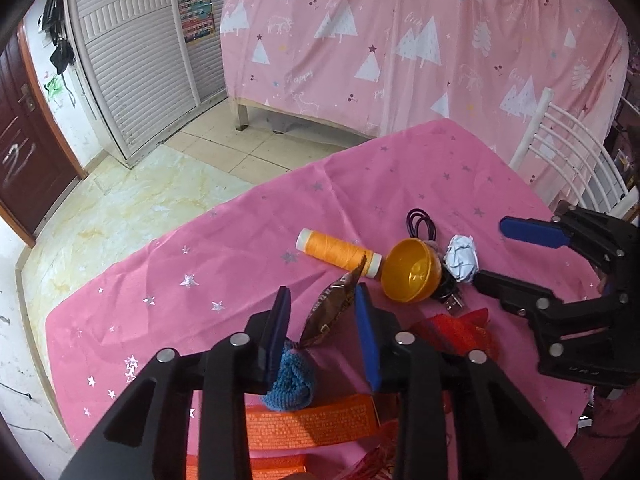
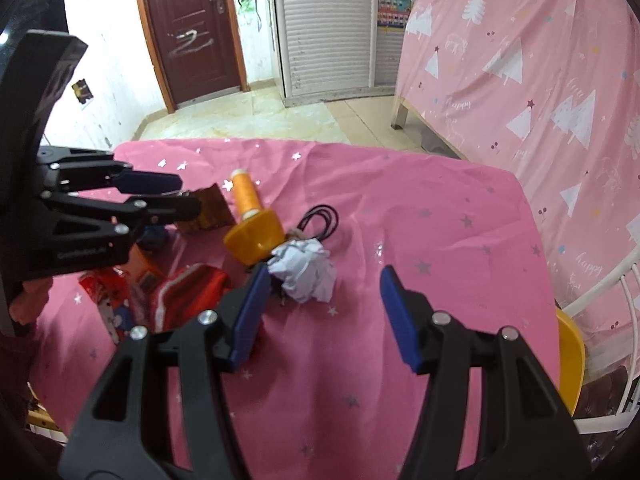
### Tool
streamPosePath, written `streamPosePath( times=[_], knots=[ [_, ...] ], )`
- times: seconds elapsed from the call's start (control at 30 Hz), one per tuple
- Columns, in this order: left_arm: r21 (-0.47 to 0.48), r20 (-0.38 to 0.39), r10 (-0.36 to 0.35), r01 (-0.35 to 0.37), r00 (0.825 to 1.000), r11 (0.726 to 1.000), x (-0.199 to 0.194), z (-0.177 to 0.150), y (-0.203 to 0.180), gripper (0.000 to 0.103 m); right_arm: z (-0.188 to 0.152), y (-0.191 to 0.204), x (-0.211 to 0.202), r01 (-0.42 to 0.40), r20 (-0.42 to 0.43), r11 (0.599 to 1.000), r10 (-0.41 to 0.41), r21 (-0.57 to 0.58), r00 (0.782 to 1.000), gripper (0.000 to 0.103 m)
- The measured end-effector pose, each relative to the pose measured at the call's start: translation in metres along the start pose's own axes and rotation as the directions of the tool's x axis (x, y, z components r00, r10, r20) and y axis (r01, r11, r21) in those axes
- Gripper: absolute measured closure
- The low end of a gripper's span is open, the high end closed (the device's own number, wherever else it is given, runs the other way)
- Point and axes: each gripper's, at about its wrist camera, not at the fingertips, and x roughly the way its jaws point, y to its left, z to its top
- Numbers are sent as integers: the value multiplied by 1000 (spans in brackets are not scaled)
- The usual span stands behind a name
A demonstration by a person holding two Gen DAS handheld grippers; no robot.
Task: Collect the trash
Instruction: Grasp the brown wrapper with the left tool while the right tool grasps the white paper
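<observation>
A brown snack wrapper [image 1: 332, 312] stands between the fingers of my left gripper [image 1: 323, 312], which is open around it; it also shows in the right wrist view [image 2: 210, 210]. A crumpled white paper ball [image 2: 306, 270] lies on the pink tablecloth [image 2: 420, 220], just ahead of my right gripper [image 2: 324, 300], which is open and empty. The ball shows in the left wrist view [image 1: 462, 258] with the right gripper [image 1: 490, 254] open beside it.
An orange thread spool [image 1: 338, 252], a yellow half-sphere cup [image 1: 412, 270], a black cable with USB plug [image 1: 422, 224], a blue knitted piece [image 1: 290, 380], red packets [image 2: 188, 292] and an orange box [image 1: 312, 426] lie on the table. A white chair [image 1: 568, 156] stands at the right.
</observation>
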Motion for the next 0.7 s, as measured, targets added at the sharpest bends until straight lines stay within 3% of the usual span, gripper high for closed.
streamPosePath(
  times=[0.07,0.33,0.37,0.43,0.7],
  knots=[
    [9,0,-5,5,1000,1000,1,0,-3,87,1,1,5,1,-8,1000,-1,-2,1000,48],
    [0,15,-21,21,1000,1000,2,0,-4,89,5,2,19,-8,-28,1000,8,3,1000,48],
    [-3,17,-25,25,1000,1000,2,0,-3,89,5,2,21,-12,-32,1000,12,0,999,49],
    [-7,19,-27,27,999,1000,3,0,-2,89,5,4,22,-14,-33,1000,13,-7,999,65],
    [-29,17,-19,19,1000,999,4,0,-5,91,2,5,14,2,-4,1000,-2,-23,1000,68]
  ],
)
